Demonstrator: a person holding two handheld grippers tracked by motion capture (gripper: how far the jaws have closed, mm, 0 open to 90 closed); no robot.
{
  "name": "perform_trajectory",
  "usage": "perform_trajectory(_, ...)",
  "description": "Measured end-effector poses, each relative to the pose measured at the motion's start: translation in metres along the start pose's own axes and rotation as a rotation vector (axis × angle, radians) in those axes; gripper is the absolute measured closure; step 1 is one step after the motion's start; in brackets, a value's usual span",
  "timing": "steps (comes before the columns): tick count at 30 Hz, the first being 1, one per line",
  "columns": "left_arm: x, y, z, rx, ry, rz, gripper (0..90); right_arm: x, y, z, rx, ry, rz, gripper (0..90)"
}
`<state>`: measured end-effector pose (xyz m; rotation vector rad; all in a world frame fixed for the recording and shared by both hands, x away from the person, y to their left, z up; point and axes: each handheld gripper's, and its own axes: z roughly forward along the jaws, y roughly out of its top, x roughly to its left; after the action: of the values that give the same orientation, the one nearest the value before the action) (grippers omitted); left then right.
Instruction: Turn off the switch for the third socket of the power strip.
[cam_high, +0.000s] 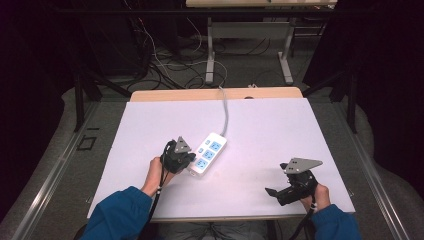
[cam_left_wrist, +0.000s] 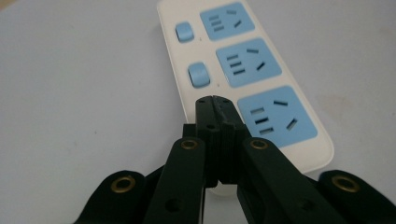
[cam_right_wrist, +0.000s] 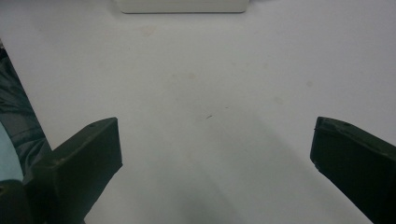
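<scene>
Progress: work on the power strip (cam_left_wrist: 243, 79) looks to be in its pressing stage. The left gripper (cam_left_wrist: 214, 100) has its jaws fully together with nothing between them, and their joined tips sit over the near end of the strip, where a third blue switch would be expected beside the nearest socket (cam_left_wrist: 275, 116). Whether the tips bear on that switch cannot be told; it lies hidden beneath them. Judged remaining: the two switches still exposed.

Item, just beyond the tips: middle switch (cam_left_wrist: 199, 75), then far switch (cam_left_wrist: 185, 31), each with a blue socket to its right. White cable (cam_high: 226, 112) leaves the strip's far end and runs off the table (cam_high: 150, 130).

Item, right gripper (cam_high: 276, 194): jaws spread wide, holding nothing, well apart from the strip, resting low over bare table. From its own view the strip's edge (cam_right_wrist: 182, 5) lies far ahead.

Containers: none present; nothing holds contents.
</scene>
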<state>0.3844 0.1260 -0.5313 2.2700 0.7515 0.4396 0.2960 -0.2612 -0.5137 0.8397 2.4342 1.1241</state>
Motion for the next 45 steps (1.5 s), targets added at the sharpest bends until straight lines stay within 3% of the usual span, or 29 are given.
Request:
perform_trajectory(12,0.001,0.000,0.000,-0.006,-0.002,-0.007,90.0,0.001,0.000,0.000,0.004,0.003,0.011,1.4)
perform_trajectory(16,0.002,0.001,-0.003,-0.029,0.004,-0.010,89.2,0.000,0.000,0.000,0.001,0.004,-0.003,1.4)
perform_trajectory(24,0.004,0.005,-0.011,-0.053,-0.013,-0.024,66.8,-0.001,0.000,-0.001,0.006,0.016,-0.006,1.4)
perform_trajectory(29,0.004,0.007,-0.015,-0.060,0.011,-0.030,43.5,0.001,0.000,-0.001,0.002,0.014,0.010,1.4)
perform_trajectory(36,0.004,0.008,-0.017,-0.047,0.020,-0.029,22.5,0.001,0.000,0.000,-0.004,0.013,0.009,1.4)
perform_trajectory(45,0.007,0.007,-0.025,-0.046,0.048,-0.026,8.9,0.000,0.000,-0.001,-0.009,0.017,0.007,1.4)
